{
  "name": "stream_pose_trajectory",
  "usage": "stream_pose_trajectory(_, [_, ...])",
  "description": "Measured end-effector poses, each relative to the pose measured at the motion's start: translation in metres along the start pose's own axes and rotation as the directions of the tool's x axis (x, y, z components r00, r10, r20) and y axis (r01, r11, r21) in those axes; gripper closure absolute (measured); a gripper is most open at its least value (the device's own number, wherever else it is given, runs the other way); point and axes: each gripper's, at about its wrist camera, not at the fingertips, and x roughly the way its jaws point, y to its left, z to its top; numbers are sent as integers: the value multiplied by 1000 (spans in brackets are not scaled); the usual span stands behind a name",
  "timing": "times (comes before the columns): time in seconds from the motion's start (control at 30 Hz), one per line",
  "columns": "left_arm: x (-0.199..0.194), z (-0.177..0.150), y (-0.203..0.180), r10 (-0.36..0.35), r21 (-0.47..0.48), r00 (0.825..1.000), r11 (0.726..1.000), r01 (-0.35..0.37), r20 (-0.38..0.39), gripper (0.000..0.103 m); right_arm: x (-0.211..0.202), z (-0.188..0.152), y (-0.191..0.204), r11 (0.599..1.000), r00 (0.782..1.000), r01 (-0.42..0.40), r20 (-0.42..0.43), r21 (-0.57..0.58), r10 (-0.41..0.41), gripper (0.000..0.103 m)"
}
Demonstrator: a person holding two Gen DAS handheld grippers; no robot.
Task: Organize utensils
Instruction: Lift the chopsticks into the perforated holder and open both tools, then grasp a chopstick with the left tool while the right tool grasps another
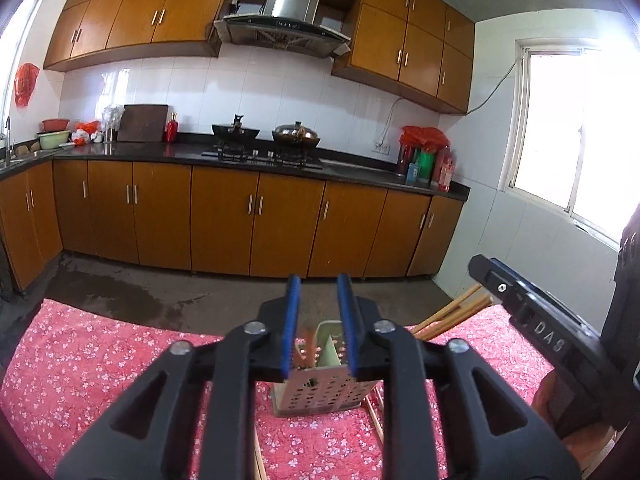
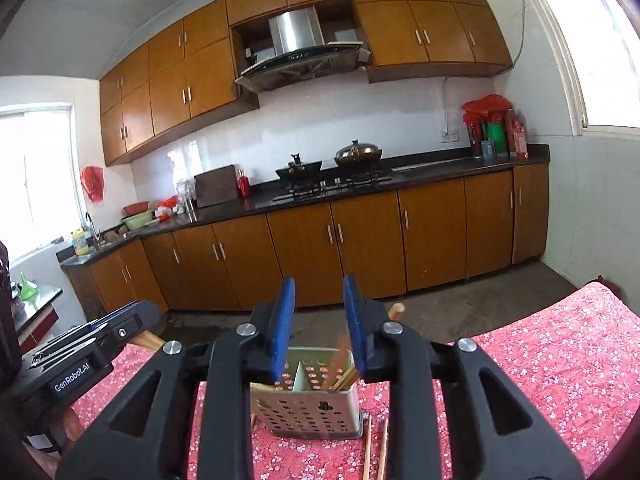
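Blue pads of our left tool [image 1: 322, 324] stand a little apart with nothing pressed between them, and our right tool [image 2: 320, 326] is parted the same way and equally empty. Just beyond both tools sits the perforated utensil holder [image 2: 310, 408], upright on the table [image 2: 560, 360] with its pink flowered cloth; a divider splits it into two compartments, and some chopsticks [image 2: 348, 376] already lean in its right-hand one. Loose chopsticks [image 2: 376, 448] lie flat on the cloth just in front of the holder's right corner, their long axis running toward us. We judge the right tool nearer to them, so the next pick falls to it, reaching down short of the holder.
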Motion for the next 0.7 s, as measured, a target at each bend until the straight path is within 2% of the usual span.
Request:
stream_pose_trajectory(0.1, [-18, 3, 6, 2, -14, 1000, 1000, -2, 26, 79, -14, 8, -5, 1000, 999, 18, 28, 8, -18, 76])
stream_pose_trajectory(0.2, [-45, 2, 20, 29, -30, 998, 999, -27, 55, 75, -34, 9, -24, 997, 997, 72, 35, 31, -73, 76])
stream_pose_trajectory(0.33, [-68, -16, 46, 107, -38, 994, 994, -106, 33, 71, -38, -15, -57, 985, 984, 166, -78, 48, -162, 76])
stream_pose_trajectory(0.43, [-63, -48, 72, 183, -29, 981, 982, -185, -63, 71, -15, -59, -83, 974, 938, 226, -276, 33, -208, 76])
stream_pose_trajectory(0.47, [-56, -64, 82, 205, -31, 971, 977, -210, -123, 71, -5, -78, -90, 974, 914, 226, -353, 32, -200, 77])
stream_pose_trajectory(0.53, [-44, -86, 95, 214, -40, 954, 973, -227, -209, 71, 10, -120, -97, 981, 866, 181, -485, 68, -126, 83])
stream_pose_trajectory(0.57, [-37, -103, 101, 214, -44, 941, 971, -233, -262, 71, 14, -135, -96, 984, 848, 159, -521, 81, -95, 85])
stream_pose_trajectory(0.7, [-26, -141, 103, 168, -77, 915, 975, -210, -366, 72, 23, -177, -73, 994, 798, 82, -603, 70, -24, 86])
